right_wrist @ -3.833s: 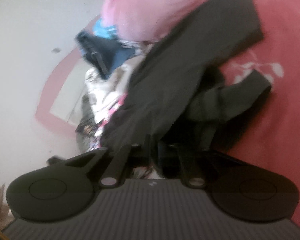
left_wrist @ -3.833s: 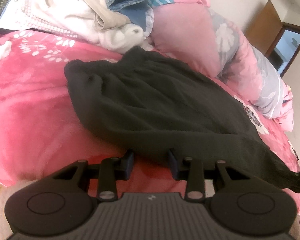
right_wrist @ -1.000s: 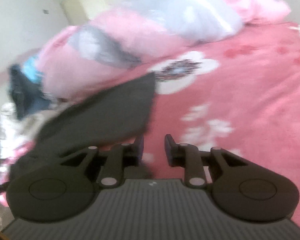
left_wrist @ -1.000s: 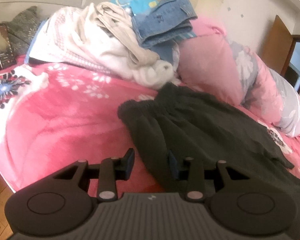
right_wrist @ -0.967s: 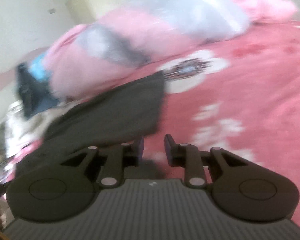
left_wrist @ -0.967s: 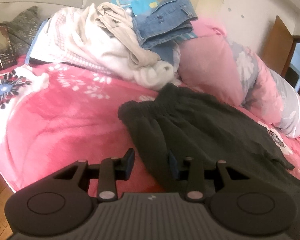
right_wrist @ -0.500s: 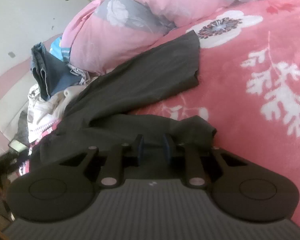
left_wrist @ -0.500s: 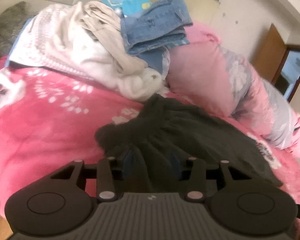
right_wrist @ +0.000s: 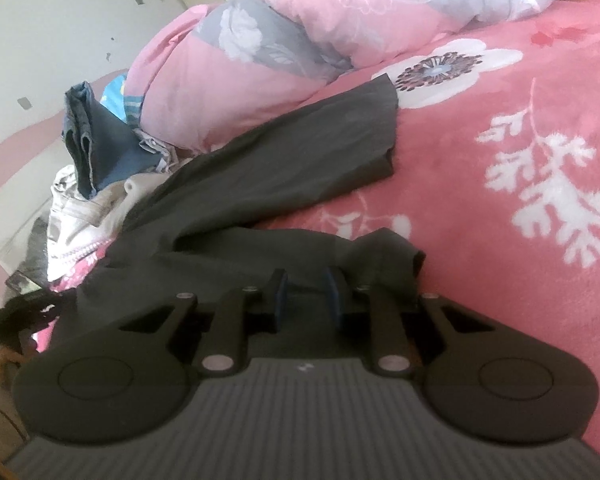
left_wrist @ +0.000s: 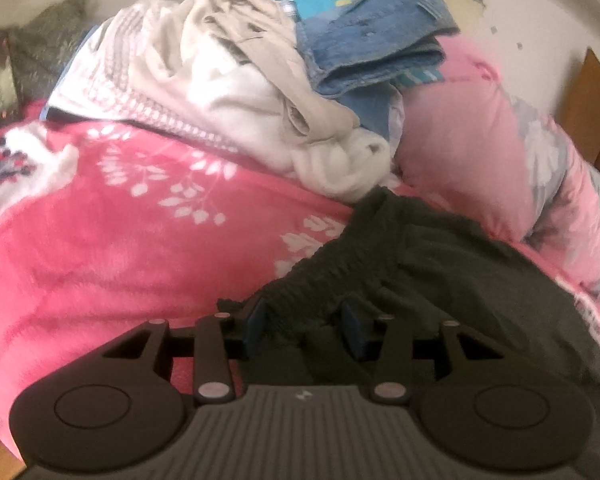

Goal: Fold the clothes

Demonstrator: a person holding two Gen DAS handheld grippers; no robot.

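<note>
Broadly, a pink floral bed (left_wrist: 100, 248) carries everything: a rolled pink-and-grey quilt (right_wrist: 284, 40) along its far side, a heap of unfolded laundry (left_wrist: 240, 92) topped by blue jeans (left_wrist: 376, 52), and the dark trousers (right_wrist: 284, 160) spread in front of that heap, one leg reaching toward the quilt, the other bunched near the camera. At the gathered waistband (left_wrist: 340, 268) the left tongs (left_wrist: 306, 326) stand released, blue pads either side of a ridge of elastic cloth with a clear gap showing. On the near leg end, the right tongs (right_wrist: 305, 294) are likewise unclenched, straddling a rumpled fold (right_wrist: 380, 252) without pinching it.

The risk, as I judge it, lies in the grip: the waistband is thick and ruffled, so a closing pinch may catch only the top layer, and the lower layer would sag when lifted. The right side sits on a doubled-over hem, which could be trapped crooked, dragging the fluffy bed cover along
</note>
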